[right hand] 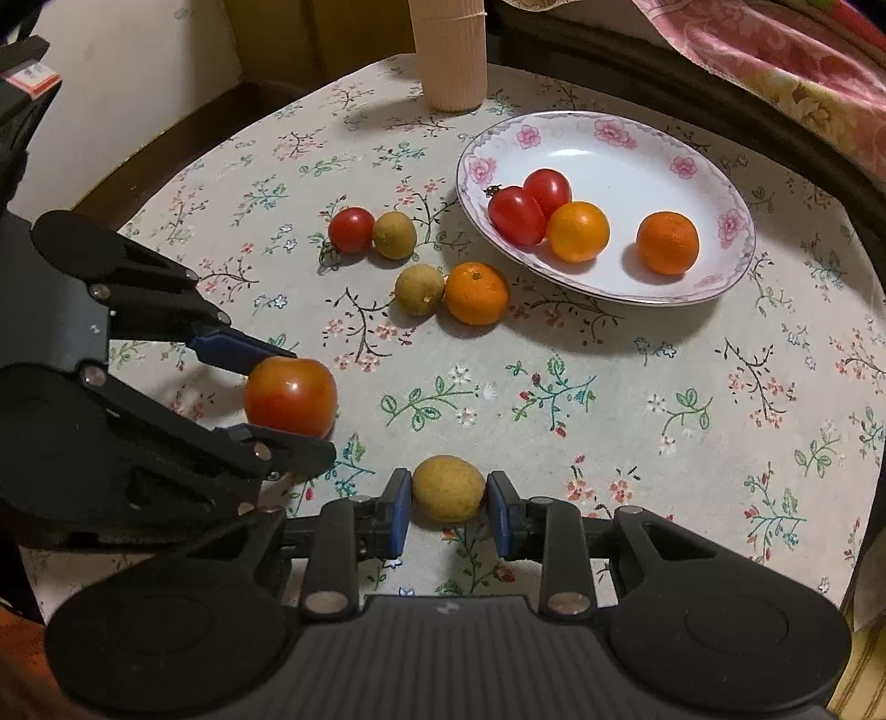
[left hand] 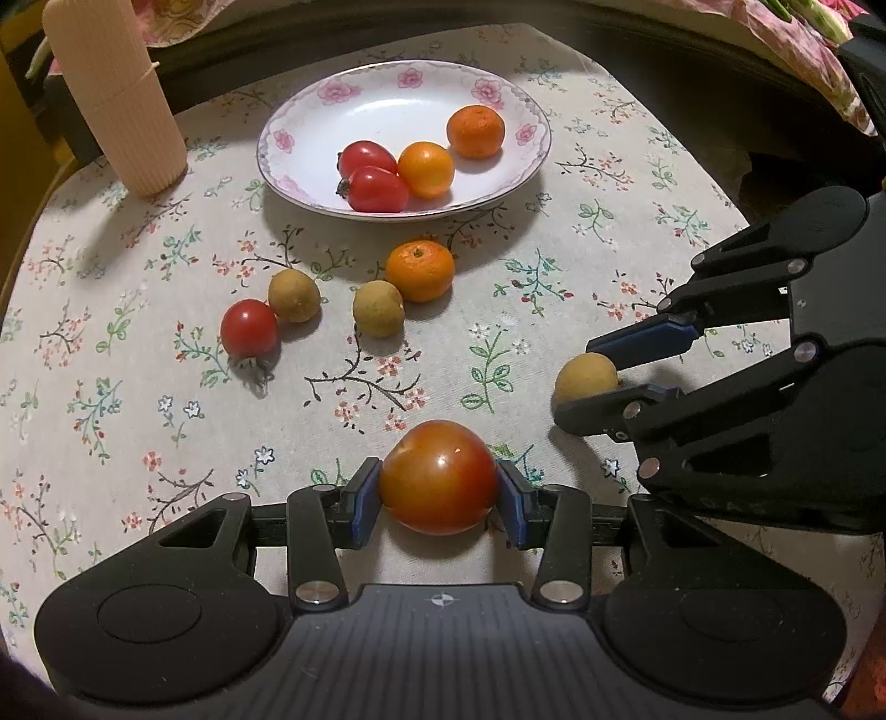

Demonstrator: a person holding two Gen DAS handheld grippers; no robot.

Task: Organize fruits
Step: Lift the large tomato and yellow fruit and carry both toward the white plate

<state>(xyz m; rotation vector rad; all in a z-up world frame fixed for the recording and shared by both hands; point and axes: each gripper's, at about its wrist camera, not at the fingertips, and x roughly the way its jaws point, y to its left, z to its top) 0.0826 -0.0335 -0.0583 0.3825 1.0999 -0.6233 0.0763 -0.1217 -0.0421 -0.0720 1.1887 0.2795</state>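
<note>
My left gripper (left hand: 438, 487) is shut on a large orange-red tomato (left hand: 437, 476) just above the cloth; it also shows in the right wrist view (right hand: 290, 396). My right gripper (right hand: 449, 495) is shut on a small tan longan (right hand: 448, 487), seen in the left wrist view too (left hand: 586, 378). A white floral plate (left hand: 310, 119) at the far side holds two red tomatoes (left hand: 374, 177) and two small oranges (left hand: 475, 132). Loose on the cloth lie a cherry tomato (left hand: 249, 329), two longans (left hand: 377, 308) and an orange (left hand: 420, 270).
A ribbed beige cup (left hand: 113, 94) stands at the far left beside the plate. The floral tablecloth (left hand: 138, 432) covers a small table with a dark edge. Pink patterned fabric (right hand: 775, 50) lies beyond the far right edge.
</note>
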